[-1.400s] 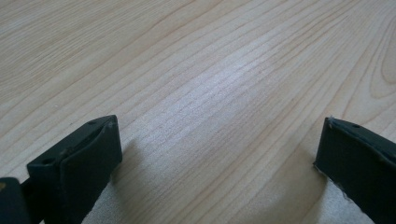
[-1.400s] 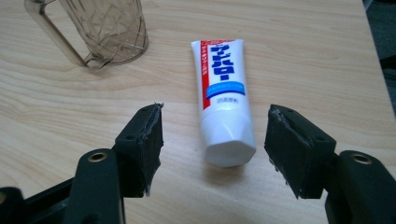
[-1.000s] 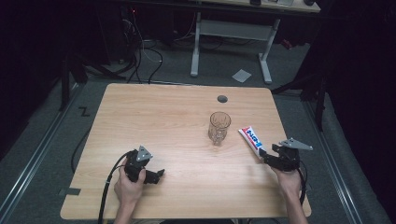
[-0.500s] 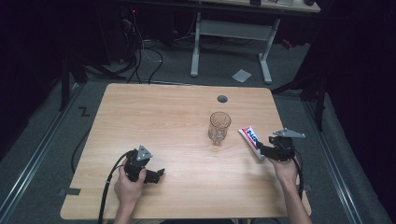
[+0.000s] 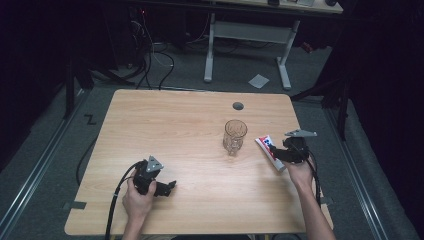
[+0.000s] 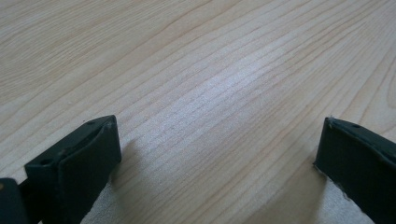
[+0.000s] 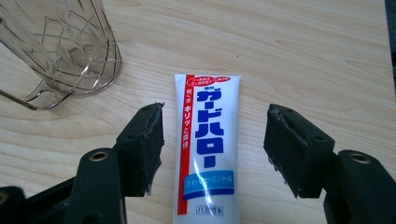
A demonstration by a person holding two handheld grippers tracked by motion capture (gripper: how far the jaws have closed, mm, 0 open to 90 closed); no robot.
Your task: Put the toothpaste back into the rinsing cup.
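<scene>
1. The right gripper (image 7: 212,140) stands released: its jaws straddle the toothpaste tube (image 7: 208,144), one on each side, with wood visible between each pad and the tube.
2. The tube lies flat on the table (image 5: 165,125), near its right edge, just beside the clear glass (image 5: 235,136), which stands upright and apart from the tube.
3. Step in hand, as judged: approach for a grasp on the tube; no grip is made yet.
4. Next move: lower the jaws to the tabletop, keep the tube centred, then close across its width. Avoid knocking the glass.
5. The left gripper (image 6: 215,154) rests released over bare wood, jaws wide apart, nothing between them.
</scene>
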